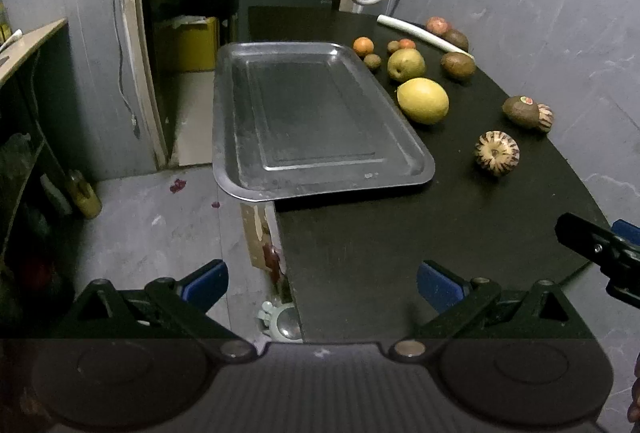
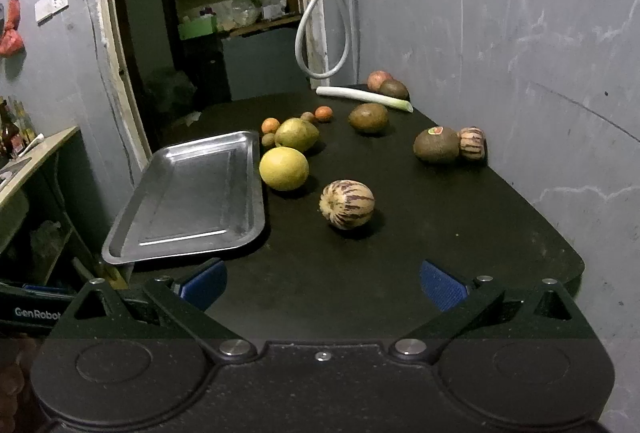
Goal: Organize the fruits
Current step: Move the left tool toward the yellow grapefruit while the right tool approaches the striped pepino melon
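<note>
Fruits scattered loose on black table (image 2: 400, 273), right of metal tray (image 2: 192, 193): yellow citrus (image 2: 284, 168) just beside tray rim, striped melon (image 2: 347, 204) nearer me, stickered brown fruit (image 2: 436, 145) touching a second striped one. Far small fruits too dim to name. Tray bare, its near corner overhanging table edge. My left gripper (image 1: 322, 287) and right gripper (image 2: 323, 285) both spread wide, holding nothing.

Black linkage grippers (image 2: 322, 283) — blue ribbed pads (image 2: 442, 289), silver pivot screws
</note>
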Motion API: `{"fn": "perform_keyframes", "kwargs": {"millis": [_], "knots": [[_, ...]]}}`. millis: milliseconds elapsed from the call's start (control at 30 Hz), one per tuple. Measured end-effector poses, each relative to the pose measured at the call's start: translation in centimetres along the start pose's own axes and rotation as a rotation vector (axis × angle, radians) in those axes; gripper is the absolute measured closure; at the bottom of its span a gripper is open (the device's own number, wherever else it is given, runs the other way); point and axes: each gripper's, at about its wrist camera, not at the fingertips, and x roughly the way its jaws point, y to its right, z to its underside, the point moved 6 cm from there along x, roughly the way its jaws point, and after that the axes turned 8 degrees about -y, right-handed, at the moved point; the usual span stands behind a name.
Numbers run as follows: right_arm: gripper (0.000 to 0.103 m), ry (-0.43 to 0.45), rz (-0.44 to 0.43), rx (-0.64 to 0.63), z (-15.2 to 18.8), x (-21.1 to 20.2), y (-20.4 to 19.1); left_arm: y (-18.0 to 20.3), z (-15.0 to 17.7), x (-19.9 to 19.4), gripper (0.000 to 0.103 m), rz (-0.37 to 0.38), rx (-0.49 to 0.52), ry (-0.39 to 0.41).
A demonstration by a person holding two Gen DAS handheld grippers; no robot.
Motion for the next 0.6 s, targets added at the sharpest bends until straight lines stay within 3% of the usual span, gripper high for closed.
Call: {"fn": "perform_keyframes", "kwargs": {"millis": [233,600], "knots": [[0.001,-0.044,0.013,-0.018,-1.4,2.2,1.1,0.3,-1.9,1.6,0.001,0.008,-0.017,-0.039],[0.001,-0.096,-0.014,-0.081,-4.6,7.6,2.6,2.8,-8.2,5.4,0.001,0.044,0.027,-0.032]]}}
